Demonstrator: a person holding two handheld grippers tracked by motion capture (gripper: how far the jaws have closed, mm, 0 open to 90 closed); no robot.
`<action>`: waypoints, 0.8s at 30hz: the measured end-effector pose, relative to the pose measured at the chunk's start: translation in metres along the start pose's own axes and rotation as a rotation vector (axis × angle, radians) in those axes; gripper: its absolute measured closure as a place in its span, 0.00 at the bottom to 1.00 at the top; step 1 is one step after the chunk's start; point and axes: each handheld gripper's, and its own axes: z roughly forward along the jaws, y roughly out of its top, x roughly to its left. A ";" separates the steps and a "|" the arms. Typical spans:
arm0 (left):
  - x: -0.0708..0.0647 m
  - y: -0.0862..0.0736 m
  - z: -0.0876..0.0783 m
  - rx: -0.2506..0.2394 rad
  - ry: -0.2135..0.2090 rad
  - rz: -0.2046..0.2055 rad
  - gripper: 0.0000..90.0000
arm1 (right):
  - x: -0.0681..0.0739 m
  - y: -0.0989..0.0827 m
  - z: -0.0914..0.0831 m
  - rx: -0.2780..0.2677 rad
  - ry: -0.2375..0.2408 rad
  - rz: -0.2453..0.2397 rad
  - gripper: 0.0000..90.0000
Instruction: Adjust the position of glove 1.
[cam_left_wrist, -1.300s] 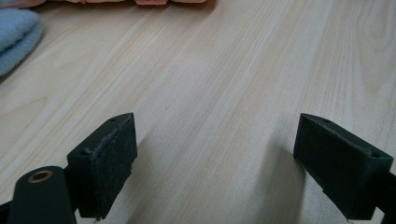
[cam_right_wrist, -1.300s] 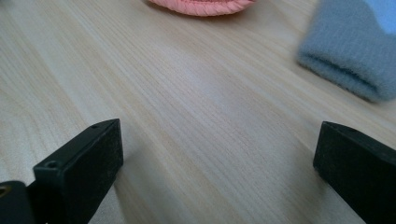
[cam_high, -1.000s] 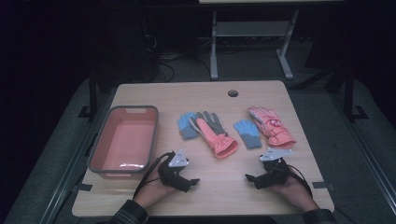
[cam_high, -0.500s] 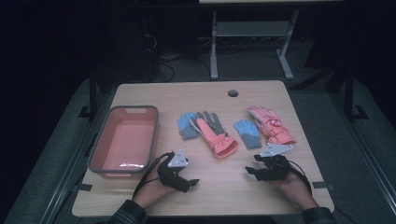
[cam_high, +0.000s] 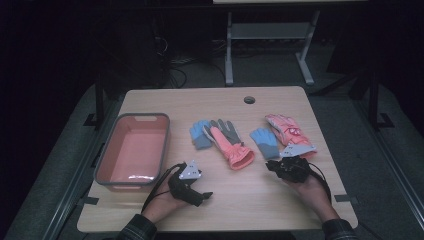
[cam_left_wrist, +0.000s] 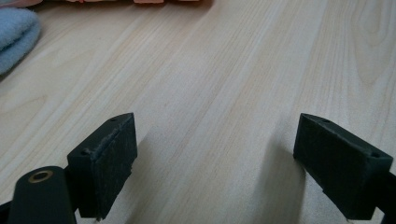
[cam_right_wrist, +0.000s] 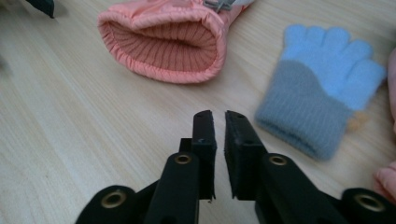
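Right gripper view looks along the right gripper, and its two black jaws sit almost together with just a thin gap and nothing between them. It hangs low over the wood near the front edge of the tabletop, toward the right side. Just ahead and a bit to the side lies a small blue and grey knit glove, flat, with its fingers pointing away. It looks soft and light and floppy, so I think it will bend and sag when lifted. The thick grey cuff nearest the jaws looks like the best place to pinch.

Farther ahead lies a puffy pink glove with its ribbed opening facing the gripper. That rim is fat and squishy, easy to grab too. Another pink glove lies toward the right edge, and a second blue glove sits near the middle of the tabletop.

Over by the front left, the left gripper rests with its jaws spread wide, holding nothing. Beside it, along the left edge, sits a pink bin.
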 end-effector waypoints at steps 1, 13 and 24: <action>0.000 0.000 0.000 0.000 0.000 -0.001 0.14 | 0.000 0.001 0.000 -0.004 0.000 0.002 0.95; 0.000 0.000 0.000 0.003 0.000 0.000 0.14 | -0.010 0.018 0.014 0.010 0.000 0.001 1.00; 0.000 0.000 0.000 0.006 -0.001 0.000 0.14 | -0.024 0.033 0.032 0.009 -0.019 0.004 1.00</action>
